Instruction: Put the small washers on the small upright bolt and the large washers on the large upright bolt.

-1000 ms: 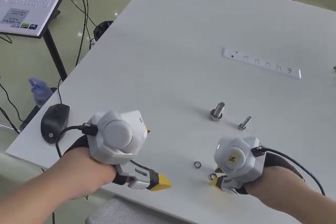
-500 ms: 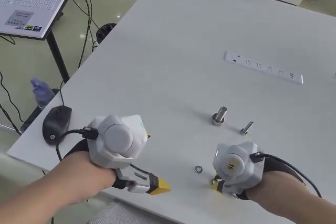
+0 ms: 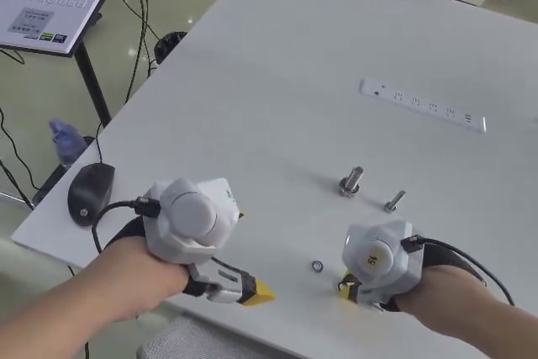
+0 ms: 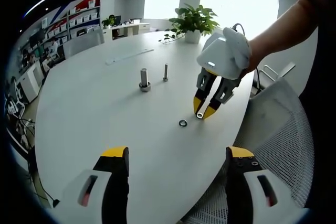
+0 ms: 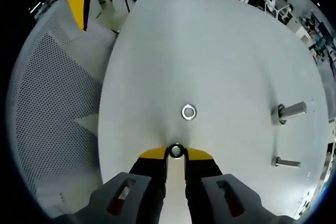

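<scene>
- Nearest, the left claw [image 4: 177,153] is spread wide over the table's [image 3: 277,81] near edge, well short of the large bolt [image 5: 289,112].
- The right claw [image 4: 206,109] is pinching 1 washer [image 5: 176,150] at its tips, low over the table.
- 1 loose washer [image 5: 189,112] lies flat between that claw and the large bolt.
- The small bolt [image 5: 286,162] stands upright just beside the large bolt.
- A power strip [image 3: 423,105] lies beyond the large bolt.

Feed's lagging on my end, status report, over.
Right hand-held gripper shut on a washer. Left hand-held gripper open, empty. Second washer loose on table; large bolt, small bolt upright, way clear.
</scene>
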Demonstrator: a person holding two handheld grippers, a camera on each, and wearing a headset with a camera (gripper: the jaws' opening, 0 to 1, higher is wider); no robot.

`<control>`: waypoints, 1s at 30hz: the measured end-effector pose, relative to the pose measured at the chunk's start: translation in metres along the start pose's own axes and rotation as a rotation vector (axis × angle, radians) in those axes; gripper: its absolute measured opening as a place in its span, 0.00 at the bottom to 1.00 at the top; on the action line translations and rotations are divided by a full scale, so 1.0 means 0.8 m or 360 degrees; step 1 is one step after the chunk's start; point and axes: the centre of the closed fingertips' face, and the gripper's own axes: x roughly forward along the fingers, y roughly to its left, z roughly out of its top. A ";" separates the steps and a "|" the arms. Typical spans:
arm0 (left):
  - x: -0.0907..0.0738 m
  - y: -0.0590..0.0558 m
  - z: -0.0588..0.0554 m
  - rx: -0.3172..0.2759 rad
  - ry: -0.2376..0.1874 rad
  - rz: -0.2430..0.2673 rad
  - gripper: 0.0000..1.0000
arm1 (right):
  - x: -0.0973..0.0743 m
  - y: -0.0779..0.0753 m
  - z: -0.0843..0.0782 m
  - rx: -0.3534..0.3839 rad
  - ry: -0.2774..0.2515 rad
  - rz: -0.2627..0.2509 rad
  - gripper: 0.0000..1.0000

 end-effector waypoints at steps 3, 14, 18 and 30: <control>0.000 0.000 -0.001 0.0003 0.0004 -0.0001 0.74 | 0.000 0.000 0.000 0.0014 -0.0002 -0.0005 0.12; 0.000 0.000 0.000 0.0007 0.0009 -0.0006 0.74 | -0.011 -0.015 -0.011 0.0173 -0.0016 -0.0001 0.12; 0.000 0.001 0.000 0.0009 0.0015 -0.0007 0.74 | -0.022 -0.028 -0.019 0.0230 -0.0020 -0.0027 0.12; 0.003 -0.001 0.002 0.0027 0.0023 -0.0019 0.73 | -0.054 -0.075 -0.052 0.0346 0.0013 -0.0094 0.12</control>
